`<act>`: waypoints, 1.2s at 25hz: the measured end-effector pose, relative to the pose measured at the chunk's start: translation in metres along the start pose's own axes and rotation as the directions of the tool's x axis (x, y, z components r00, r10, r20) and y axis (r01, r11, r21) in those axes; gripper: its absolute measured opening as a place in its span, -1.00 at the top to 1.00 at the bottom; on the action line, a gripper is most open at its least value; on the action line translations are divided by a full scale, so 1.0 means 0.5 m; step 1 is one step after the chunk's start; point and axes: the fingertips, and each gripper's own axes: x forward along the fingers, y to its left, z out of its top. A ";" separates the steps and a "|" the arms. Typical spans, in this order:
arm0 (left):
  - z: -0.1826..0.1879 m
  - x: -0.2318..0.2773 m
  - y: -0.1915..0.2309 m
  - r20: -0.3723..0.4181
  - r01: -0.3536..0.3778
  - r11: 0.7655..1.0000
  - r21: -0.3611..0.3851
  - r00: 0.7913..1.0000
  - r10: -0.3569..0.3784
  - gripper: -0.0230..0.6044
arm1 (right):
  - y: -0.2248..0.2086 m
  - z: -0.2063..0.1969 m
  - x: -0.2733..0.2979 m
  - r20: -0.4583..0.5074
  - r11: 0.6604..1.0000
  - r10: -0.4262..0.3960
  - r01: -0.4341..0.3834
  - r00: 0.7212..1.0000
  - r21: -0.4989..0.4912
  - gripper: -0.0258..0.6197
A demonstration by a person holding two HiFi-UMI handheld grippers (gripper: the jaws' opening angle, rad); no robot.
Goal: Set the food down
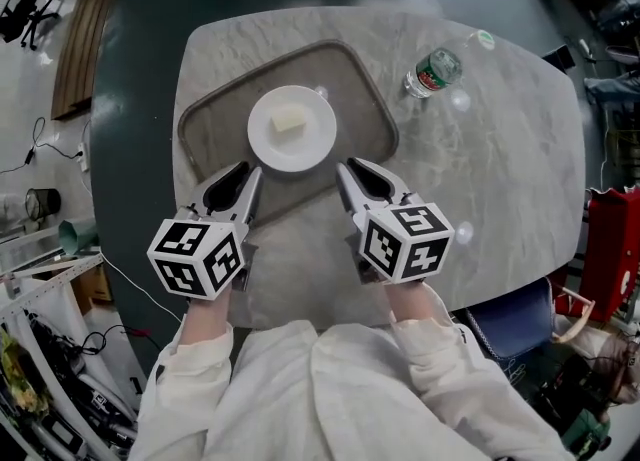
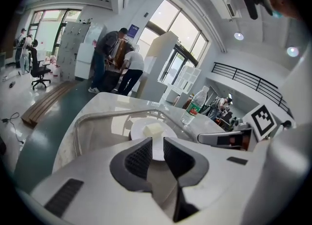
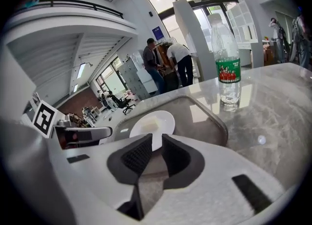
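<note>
A pale cube of food [image 1: 288, 121] lies on a white plate [image 1: 268, 145], which rests in a grey tray [image 1: 362, 109] on the marble table [image 1: 500, 169]. My left gripper [image 1: 240, 177] hovers at the tray's near edge, just left of the plate, jaws slightly open and empty. On the plate's right, my right gripper [image 1: 352, 173] mirrors it, also open with nothing held. The left gripper view looks over its jaws [image 2: 157, 143] at the food [image 2: 153, 130]. In the right gripper view the plate [image 3: 158, 119] shows beyond the jaws [image 3: 157, 141].
A plastic water bottle [image 1: 432, 71] stands on the table to the right of the tray, also visible as the bottle [image 3: 226, 72]. The table's front edge is under my wrists. Clutter and cables lie on the floor at left, a red bag [image 1: 612, 249] at right. Two people [image 2: 117, 60] stand far off.
</note>
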 end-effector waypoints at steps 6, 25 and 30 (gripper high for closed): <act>0.017 -0.082 -0.101 0.139 0.082 0.996 0.048 0.986 -0.087 0.69 | 0.041 0.023 -0.113 0.126 0.995 0.103 -0.101 0.987 -0.026 0.86; -0.033 -0.347 -0.490 0.358 0.190 0.946 0.261 0.891 -0.278 0.83 | 0.183 -0.022 -0.546 0.373 0.876 0.456 -0.333 0.808 -0.350 0.91; -0.072 -0.395 -0.566 0.349 0.206 0.921 0.331 0.880 -0.323 0.85 | 0.207 -0.055 -0.611 0.361 0.849 0.501 -0.367 0.787 -0.379 0.91</act>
